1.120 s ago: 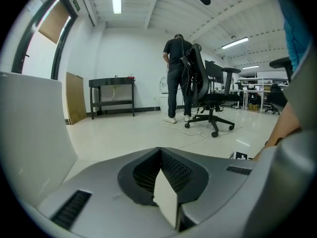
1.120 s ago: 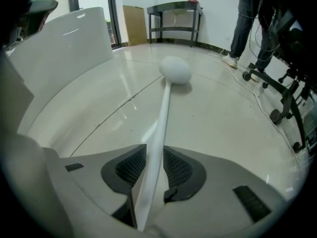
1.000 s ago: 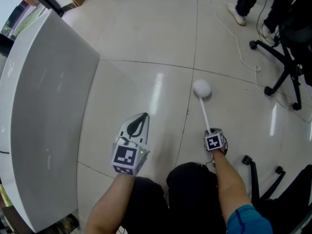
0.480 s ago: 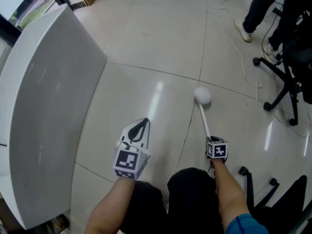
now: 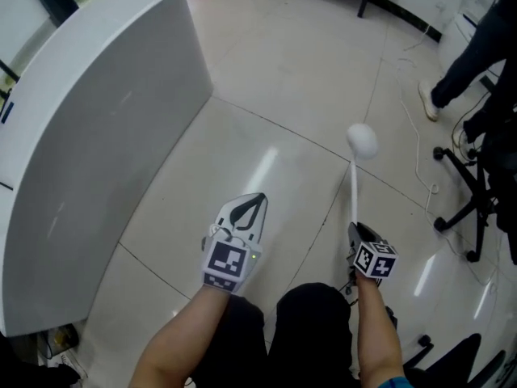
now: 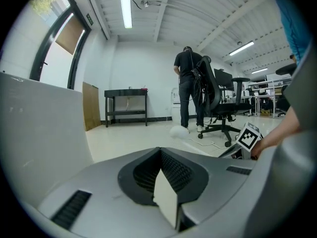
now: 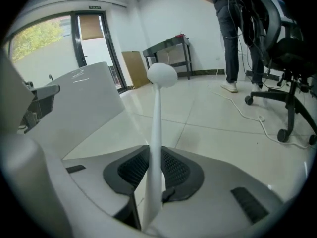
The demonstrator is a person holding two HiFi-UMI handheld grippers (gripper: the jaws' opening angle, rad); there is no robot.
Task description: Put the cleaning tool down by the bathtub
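The cleaning tool is a thin white stick (image 5: 354, 192) with a round white head (image 5: 362, 140). My right gripper (image 5: 356, 231) is shut on its handle; the jaws have just been closing on it. In the right gripper view the handle (image 7: 156, 143) runs up between the jaws to the head (image 7: 162, 75), held off the floor. The white bathtub (image 5: 105, 120) fills the left side, well away from the tool. My left gripper (image 5: 254, 203) hangs over the tiles beside the tub, shut and empty. Its own view shows the jaws (image 6: 159, 150) meeting and the tool head (image 6: 177, 131) beyond them.
A person (image 5: 468, 63) stands at the far right near black office chairs (image 5: 477, 192), with a white cable (image 5: 416, 152) lying on the tiles. A black table (image 6: 126, 105) stands against the back wall. My own dark-clad knees (image 5: 311, 330) are at the bottom.
My right gripper has risen with the tool, lifting its head off the floor. The left gripper has drifted a little forward and up. The head view now looks further forward.
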